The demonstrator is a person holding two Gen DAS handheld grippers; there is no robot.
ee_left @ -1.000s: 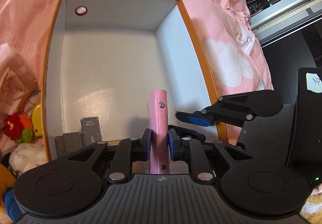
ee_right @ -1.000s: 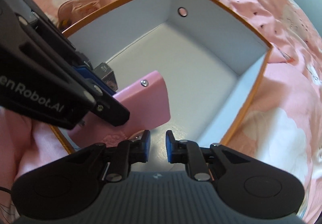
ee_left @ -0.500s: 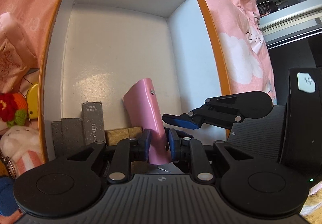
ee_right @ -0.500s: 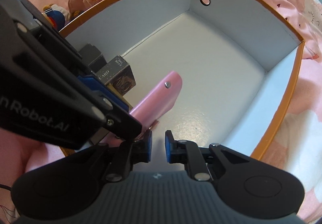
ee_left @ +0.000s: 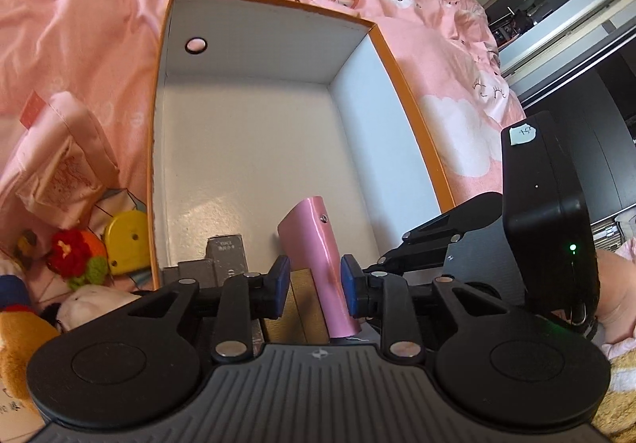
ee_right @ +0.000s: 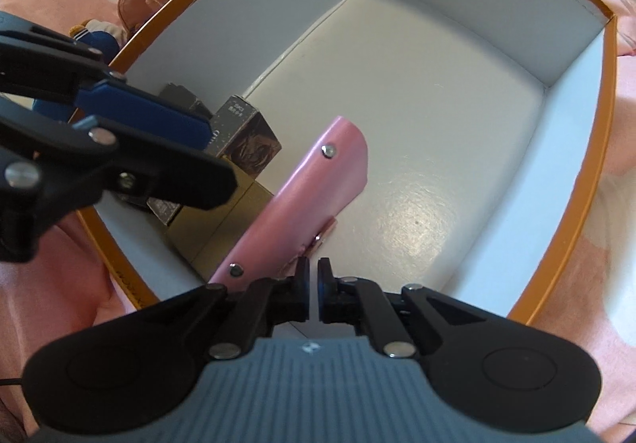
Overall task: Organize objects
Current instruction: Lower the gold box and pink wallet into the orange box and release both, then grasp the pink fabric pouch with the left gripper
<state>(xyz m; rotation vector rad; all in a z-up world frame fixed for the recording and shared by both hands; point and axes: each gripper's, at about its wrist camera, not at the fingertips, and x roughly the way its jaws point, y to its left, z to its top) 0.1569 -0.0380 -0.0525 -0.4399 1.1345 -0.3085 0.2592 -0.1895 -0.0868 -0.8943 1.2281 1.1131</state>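
A pink case with metal snaps (ee_left: pixel 318 244) leans inside the white, orange-rimmed box (ee_left: pixel 254 148), against small boxes at the near end; it also shows in the right wrist view (ee_right: pixel 302 204). My left gripper (ee_left: pixel 314 284) is open, its pads a little apart from either side of the case. My right gripper (ee_right: pixel 314 294) is shut and empty, at the case's lower edge by the box's near wall (ee_right: pixel 572 180).
Grey and tan small boxes (ee_left: pixel 226 252) stand in the box's near corner (ee_right: pixel 242 136). Plush toys (ee_left: pixel 75 256), a yellow tape measure (ee_left: pixel 123 240) and a pink pouch (ee_left: pixel 63 164) lie left of the box on the pink bedding (ee_left: pixel 79 5).
My left gripper has opened and let go of the pink case, which now leans in the box. The left gripper has drawn back and up. The right gripper stays shut.
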